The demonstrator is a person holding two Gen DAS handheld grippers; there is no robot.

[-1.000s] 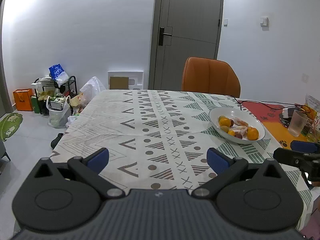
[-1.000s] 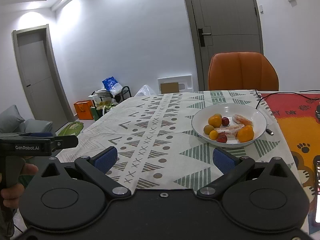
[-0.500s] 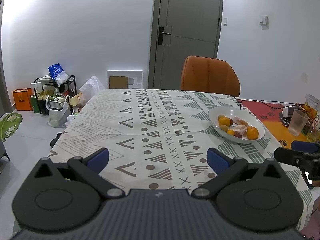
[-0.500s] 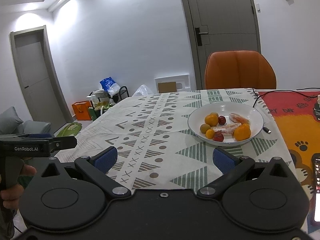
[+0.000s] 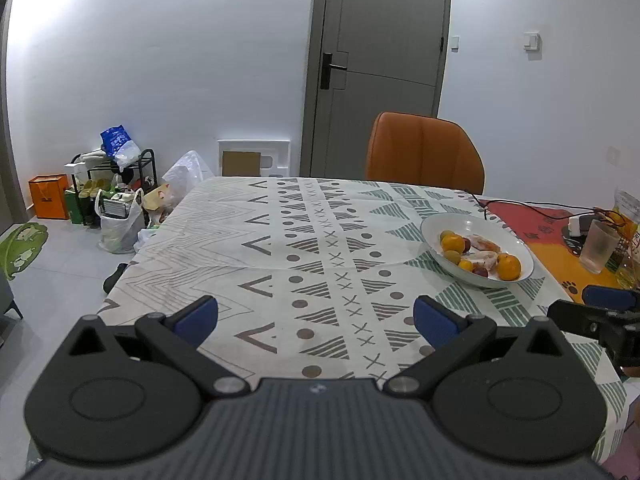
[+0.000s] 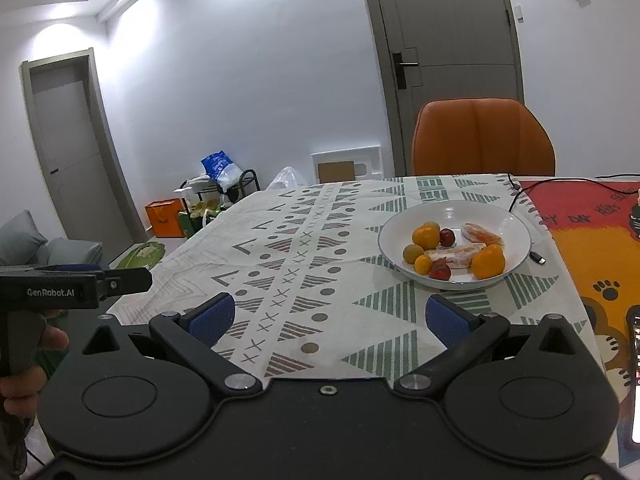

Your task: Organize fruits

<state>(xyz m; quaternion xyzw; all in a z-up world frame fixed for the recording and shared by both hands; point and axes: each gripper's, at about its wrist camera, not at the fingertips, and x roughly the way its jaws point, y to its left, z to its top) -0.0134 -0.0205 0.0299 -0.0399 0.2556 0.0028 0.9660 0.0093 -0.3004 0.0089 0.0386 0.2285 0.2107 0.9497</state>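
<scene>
A white bowl [image 6: 516, 224] [image 5: 432, 228] sits on the patterned tablecloth at the right. It holds oranges [image 6: 488, 261] [image 5: 509, 267], small red fruits [image 6: 447, 237], a greenish fruit [image 6: 412, 253] and wrapped pinkish pieces [image 6: 480, 236]. My left gripper [image 5: 316, 316] is open and empty over the table's near edge, well left of the bowl. Also open and empty, my right gripper [image 6: 328, 316] hangs short of the bowl, which lies ahead and to the right. Each gripper shows at the edge of the other's view.
An orange chair [image 5: 424, 156] stands behind the table by a grey door. A frosted cup [image 5: 599, 246], cables and packets lie on the red-orange mat [image 6: 592, 240] at right. A phone [image 6: 634, 376] rests at the near right. Bags and a rack [image 5: 112, 200] crowd the floor at left.
Both grippers have drifted slightly; the bowl sits a little lower and nearer in the right wrist view than half a second ago. Both stay open.
</scene>
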